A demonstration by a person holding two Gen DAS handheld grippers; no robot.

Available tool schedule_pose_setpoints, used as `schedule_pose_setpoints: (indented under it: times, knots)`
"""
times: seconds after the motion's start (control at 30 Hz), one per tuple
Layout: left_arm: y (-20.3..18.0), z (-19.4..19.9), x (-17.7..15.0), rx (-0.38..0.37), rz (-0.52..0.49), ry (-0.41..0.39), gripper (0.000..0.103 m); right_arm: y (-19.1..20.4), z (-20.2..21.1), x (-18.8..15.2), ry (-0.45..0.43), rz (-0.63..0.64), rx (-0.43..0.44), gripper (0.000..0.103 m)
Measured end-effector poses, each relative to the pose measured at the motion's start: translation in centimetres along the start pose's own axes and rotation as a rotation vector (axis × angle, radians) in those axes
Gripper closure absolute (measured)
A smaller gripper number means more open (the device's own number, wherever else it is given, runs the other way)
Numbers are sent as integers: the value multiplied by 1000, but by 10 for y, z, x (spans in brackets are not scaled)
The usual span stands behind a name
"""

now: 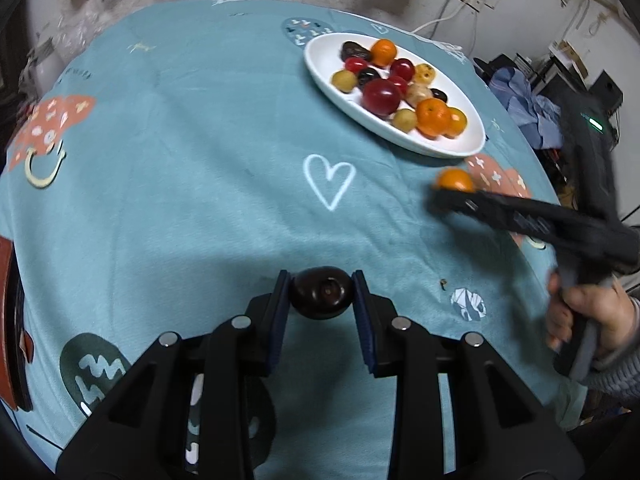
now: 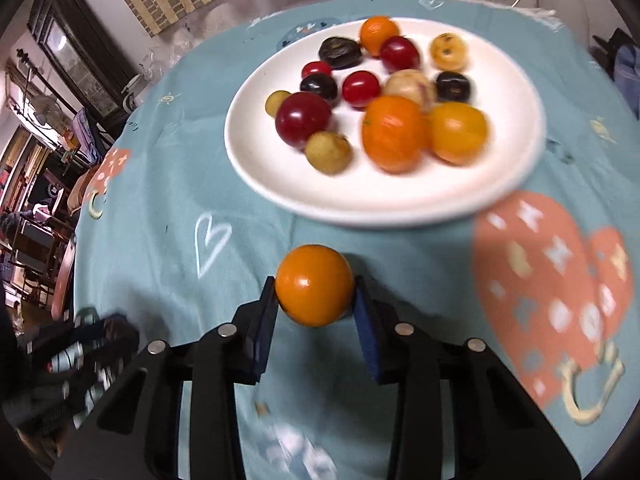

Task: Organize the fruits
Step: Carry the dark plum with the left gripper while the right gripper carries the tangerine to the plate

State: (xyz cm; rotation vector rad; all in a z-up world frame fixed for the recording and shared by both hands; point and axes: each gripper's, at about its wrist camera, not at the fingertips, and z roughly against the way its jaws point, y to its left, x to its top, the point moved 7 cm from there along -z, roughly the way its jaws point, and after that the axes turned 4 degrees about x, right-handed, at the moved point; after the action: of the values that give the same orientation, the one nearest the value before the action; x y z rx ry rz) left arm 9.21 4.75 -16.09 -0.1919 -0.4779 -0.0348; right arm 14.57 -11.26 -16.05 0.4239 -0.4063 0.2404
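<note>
My left gripper [image 1: 320, 294] is shut on a dark purple plum [image 1: 322, 293] and holds it over the teal tablecloth, well short of the plate. My right gripper [image 2: 315, 292] is shut on an orange round fruit [image 2: 315, 284], just in front of the plate's near rim; it also shows in the left wrist view [image 1: 454, 190] with its fruit [image 1: 455, 180]. The white oval plate [image 1: 440, 144] [image 2: 280, 184] holds several fruits: oranges, red, dark and yellow-green ones.
The table is covered by a teal cloth [image 1: 180, 160] with heart and patch prints. A small dark crumb [image 1: 443, 283] lies on the cloth. Room clutter, cables and clothes stand past the table's right edge [image 1: 520, 96]. My left gripper appears blurred in the right wrist view [image 2: 80, 352].
</note>
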Motion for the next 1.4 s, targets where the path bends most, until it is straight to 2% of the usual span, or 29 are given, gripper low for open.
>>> schedule_pose_setpoints:
  times: [0.1, 0.23, 0.5, 0.63, 0.77, 1.17, 1.4]
  knots:
    - [-13, 1, 3, 26, -21, -9, 72, -7, 37, -35, -30, 57, -59, 66]
    - [-36, 9, 10, 22, -53, -37, 72, -17, 74, -61, -81, 38, -83, 66]
    - [-88, 35, 46, -3, -141, -115, 72, 3, 132, -29, -246, 79, -74, 65]
    - [-99, 49, 67, 18, -156, -161, 72, 8, 151, -14, -302, 96, -67, 65]
    - [-98, 56, 76, 48, -135, -165, 72, 10, 153, -7, -314, 102, -61, 65]
    - [-70, 56, 69, 178, -79, -152, 72, 26, 141, -10, -275, 145, -29, 65]
    - [-66, 60, 69, 206, -76, -161, 72, 31, 138, -14, -263, 160, -26, 65]
